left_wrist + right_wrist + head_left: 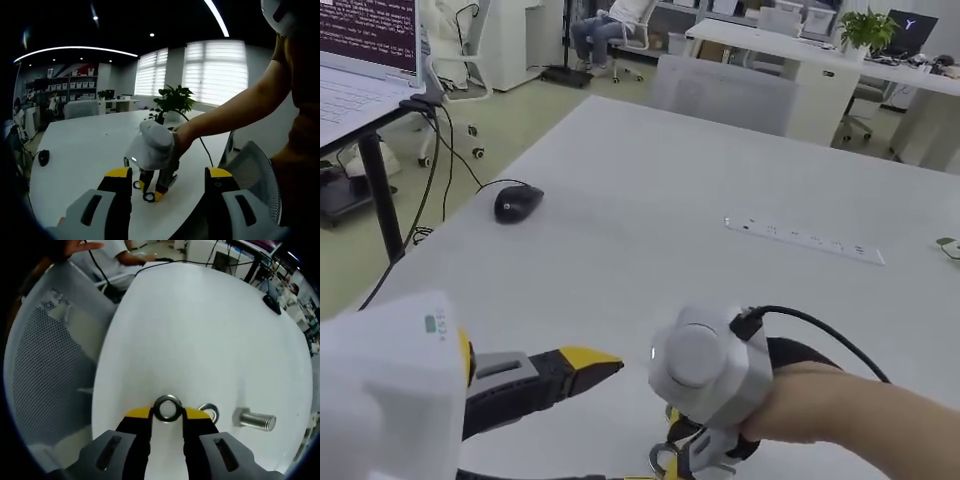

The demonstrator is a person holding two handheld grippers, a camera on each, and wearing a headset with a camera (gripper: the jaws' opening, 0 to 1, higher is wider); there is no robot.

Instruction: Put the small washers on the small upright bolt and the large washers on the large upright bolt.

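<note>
1. White table (650, 200) fills most of the head view, with a black mouse (518, 203) at its left and a power strip (805, 240) lying well apart to the right. A laptop (360, 60) sits on a stand at the upper left. Near the lower edge a hand (800, 405) holds the right gripper (685, 460) pointing down at the table, with a grey washer (662, 462) at its yellow tips. The left gripper (570, 365) comes in from the lower left, just beside it.

2. In the left gripper view, the left gripper (168, 173) has its two yellow-tipped jaws wide apart with nothing between them. Ahead, the right gripper (150, 192) points down at the table (80, 145), with two rings at its tips. A plant (172, 100) stands behind it.

3. In the right gripper view, the right gripper (167, 415) pinches the washer (168, 400) between its yellow tips, low over the table (200, 330). A second washer (209, 411) lies just beside one jaw. The bolt (255, 420) is near, farther to that side; I cannot tell its size or whether it stands upright. A mesh chair (45, 365) borders the table.
</note>
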